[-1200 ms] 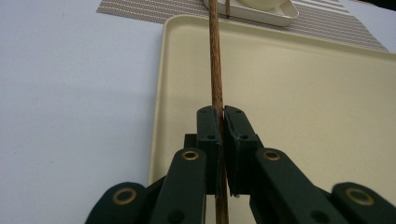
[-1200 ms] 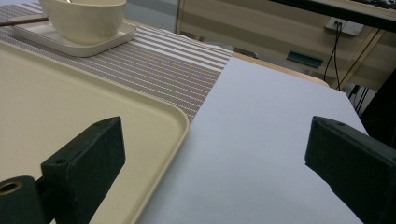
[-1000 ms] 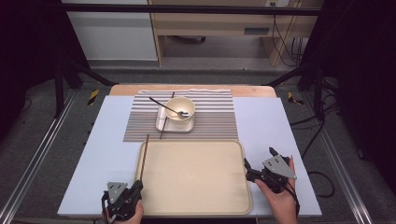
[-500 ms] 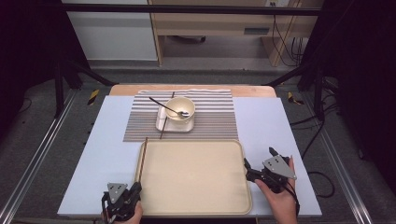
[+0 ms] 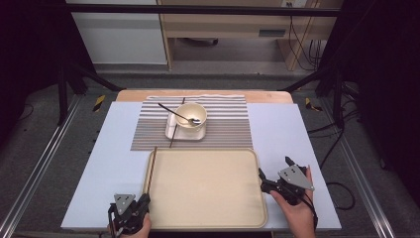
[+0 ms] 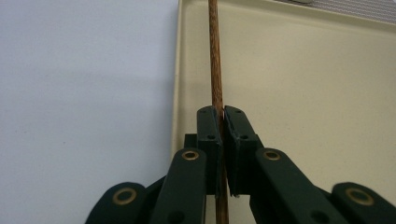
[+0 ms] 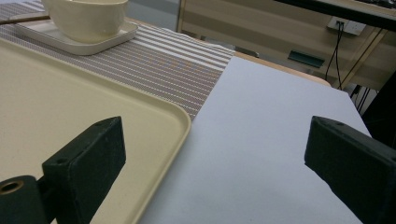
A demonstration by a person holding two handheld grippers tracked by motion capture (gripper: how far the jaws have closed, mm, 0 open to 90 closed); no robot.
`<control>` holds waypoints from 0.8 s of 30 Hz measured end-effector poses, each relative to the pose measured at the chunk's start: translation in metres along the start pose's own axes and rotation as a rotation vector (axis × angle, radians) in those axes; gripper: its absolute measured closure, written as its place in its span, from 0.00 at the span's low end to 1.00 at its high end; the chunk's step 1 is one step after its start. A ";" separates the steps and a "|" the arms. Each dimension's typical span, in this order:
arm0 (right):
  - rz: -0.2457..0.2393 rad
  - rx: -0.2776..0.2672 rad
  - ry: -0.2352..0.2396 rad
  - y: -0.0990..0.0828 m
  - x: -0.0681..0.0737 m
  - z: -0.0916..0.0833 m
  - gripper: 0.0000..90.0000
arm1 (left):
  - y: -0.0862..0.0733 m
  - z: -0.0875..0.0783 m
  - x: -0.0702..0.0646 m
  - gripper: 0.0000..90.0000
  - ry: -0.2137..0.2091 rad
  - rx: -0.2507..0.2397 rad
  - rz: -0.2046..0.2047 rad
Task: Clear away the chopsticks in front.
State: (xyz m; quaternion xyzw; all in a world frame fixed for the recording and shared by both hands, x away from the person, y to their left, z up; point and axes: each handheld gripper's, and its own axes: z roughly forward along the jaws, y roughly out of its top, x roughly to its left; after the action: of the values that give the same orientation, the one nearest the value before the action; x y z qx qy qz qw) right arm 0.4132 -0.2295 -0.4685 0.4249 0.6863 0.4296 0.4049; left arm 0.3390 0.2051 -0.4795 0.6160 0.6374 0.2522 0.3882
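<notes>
We hold a wooden chopstick pinched in the left gripper, lying along the tray's left rim, likely so it can be set down inside. The right gripper waits with jaws spread wide at the tray's right edge. The tray is bare, and the bowl sits well apart on the far striped mat.
</notes>
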 end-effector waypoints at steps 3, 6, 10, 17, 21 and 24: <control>0.001 0.000 0.001 0.000 0.000 0.000 0.06 | 0.000 0.002 0.001 0.95 -0.002 0.005 -0.005; 0.000 0.000 0.002 0.000 0.000 0.000 0.06 | 0.000 0.004 0.000 0.95 -0.005 0.012 -0.007; 0.003 0.000 0.001 0.000 0.000 0.000 0.06 | -0.001 0.004 0.000 0.95 -0.004 0.014 -0.005; 0.001 0.002 0.002 0.000 0.000 0.000 0.06 | -0.002 0.006 0.002 0.95 -0.013 0.029 -0.021; 0.003 0.003 0.003 0.000 0.000 0.000 0.06 | -0.002 0.008 0.003 0.95 -0.013 0.034 -0.023; 0.000 0.003 0.004 0.000 0.000 0.000 0.06 | -0.002 0.008 0.003 0.95 -0.017 0.039 -0.022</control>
State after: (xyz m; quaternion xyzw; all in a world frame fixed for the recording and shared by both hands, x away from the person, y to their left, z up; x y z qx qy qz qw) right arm 0.4135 -0.2296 -0.4689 0.4248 0.6876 0.4295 0.4029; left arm 0.3449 0.2067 -0.4861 0.6186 0.6456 0.2302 0.3841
